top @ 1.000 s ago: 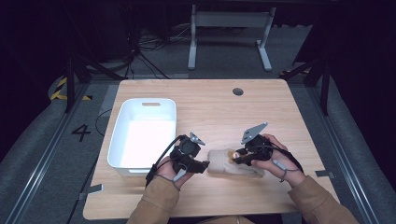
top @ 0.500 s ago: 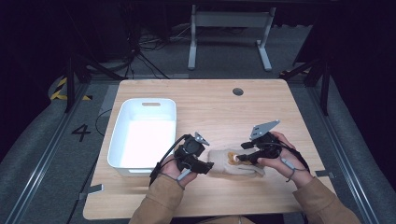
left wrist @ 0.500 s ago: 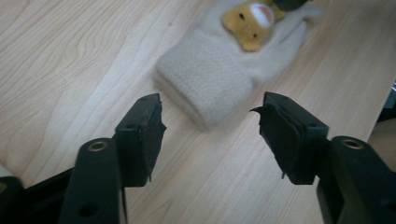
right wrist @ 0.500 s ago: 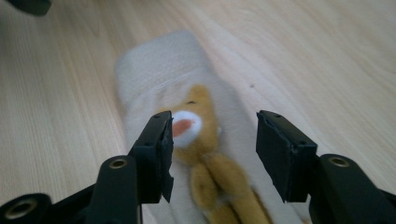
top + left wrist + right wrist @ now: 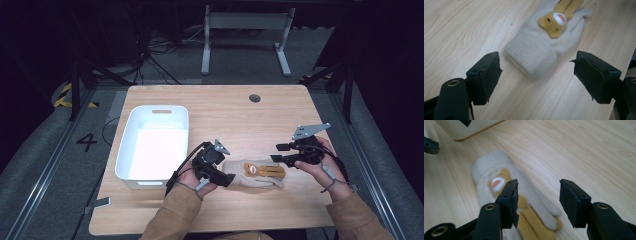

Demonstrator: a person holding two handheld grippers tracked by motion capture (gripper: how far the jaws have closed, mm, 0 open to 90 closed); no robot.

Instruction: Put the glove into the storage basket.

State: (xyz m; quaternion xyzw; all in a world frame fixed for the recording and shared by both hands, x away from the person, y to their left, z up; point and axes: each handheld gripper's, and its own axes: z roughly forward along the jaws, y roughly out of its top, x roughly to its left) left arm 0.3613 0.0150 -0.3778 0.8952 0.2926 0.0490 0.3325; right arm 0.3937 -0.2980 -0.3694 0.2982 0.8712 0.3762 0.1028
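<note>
The left gripper (image 5: 226,178) has just been opening its jaws; they stand apart, gripping nothing, just short of the cuff of the glove (image 5: 255,174). The right gripper (image 5: 276,152) is also wide open and empty, above the glove's finger end. The glove lies flat between them near the table's (image 5: 240,115) front edge, right of the tub (image 5: 131,150).

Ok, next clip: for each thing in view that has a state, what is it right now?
Glove: lying flat on the table, bunny patch up, not gripped.
Left hand-held gripper: open, jaws have just been opening, at the glove's cuff without pressing it.
Right hand-held gripper: open, above the glove's finger end, nothing pinched.
White bin: upright, nothing visible inside.
Table: carries the bin and glove.
</note>
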